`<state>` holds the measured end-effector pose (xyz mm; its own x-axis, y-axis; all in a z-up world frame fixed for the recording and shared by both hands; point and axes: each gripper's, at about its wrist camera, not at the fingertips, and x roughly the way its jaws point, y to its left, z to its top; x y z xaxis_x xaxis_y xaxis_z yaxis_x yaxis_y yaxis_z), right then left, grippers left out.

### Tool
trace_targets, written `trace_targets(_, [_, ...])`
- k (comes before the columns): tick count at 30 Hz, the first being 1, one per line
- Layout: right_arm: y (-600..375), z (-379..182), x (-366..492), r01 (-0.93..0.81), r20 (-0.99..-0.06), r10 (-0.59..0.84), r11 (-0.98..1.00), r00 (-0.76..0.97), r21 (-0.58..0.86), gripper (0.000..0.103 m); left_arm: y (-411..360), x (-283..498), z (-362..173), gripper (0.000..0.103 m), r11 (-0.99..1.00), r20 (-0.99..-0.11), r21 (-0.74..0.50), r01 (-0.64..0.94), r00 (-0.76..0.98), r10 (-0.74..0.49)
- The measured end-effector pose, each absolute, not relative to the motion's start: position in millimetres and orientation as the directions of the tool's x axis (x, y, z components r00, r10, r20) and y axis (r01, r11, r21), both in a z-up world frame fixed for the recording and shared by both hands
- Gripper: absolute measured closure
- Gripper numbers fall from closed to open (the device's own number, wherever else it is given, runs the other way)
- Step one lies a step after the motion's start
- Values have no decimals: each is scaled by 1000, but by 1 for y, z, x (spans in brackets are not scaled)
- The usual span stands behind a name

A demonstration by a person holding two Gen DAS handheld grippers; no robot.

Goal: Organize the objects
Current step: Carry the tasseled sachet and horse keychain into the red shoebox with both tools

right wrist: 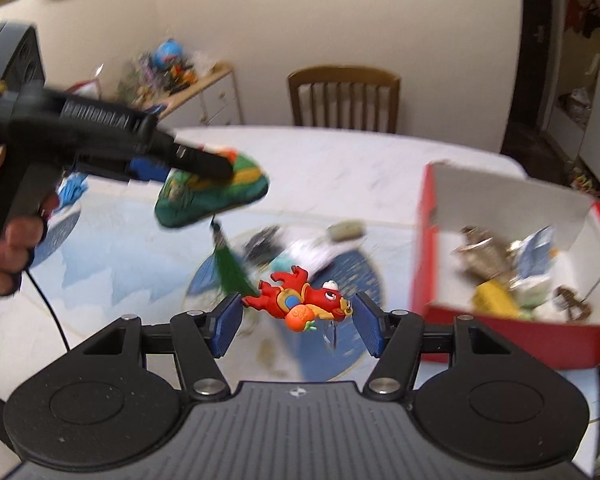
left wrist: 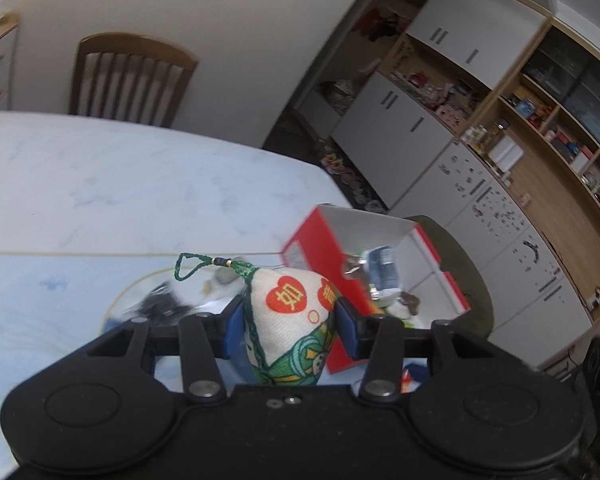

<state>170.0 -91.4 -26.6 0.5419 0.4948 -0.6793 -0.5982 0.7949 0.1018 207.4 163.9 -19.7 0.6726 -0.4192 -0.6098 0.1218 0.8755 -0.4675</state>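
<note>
Blue-padded fingers of the left gripper are closed on a white cloth sachet printed with red hearts and a green base, which is held above the marbled white table; a green cord loop stands out from its top. To its right, an open red cardboard box sits on the table. The right gripper is spread wide, holding nothing; a red toy figure with an orange fruit lies between its pads, contact unclear
</note>
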Motion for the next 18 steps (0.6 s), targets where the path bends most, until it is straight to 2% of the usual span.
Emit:
trace_targets(11, [-172,24,229,-514,-598,432,857,675,39,43,82,247,14,57,883,-578,-414,222,685,-443])
trace_targets(18, [-217,24,270,-480,-597,391,877,701,11,43,24,278,8,57,876,-599,-424,230,654,-462])
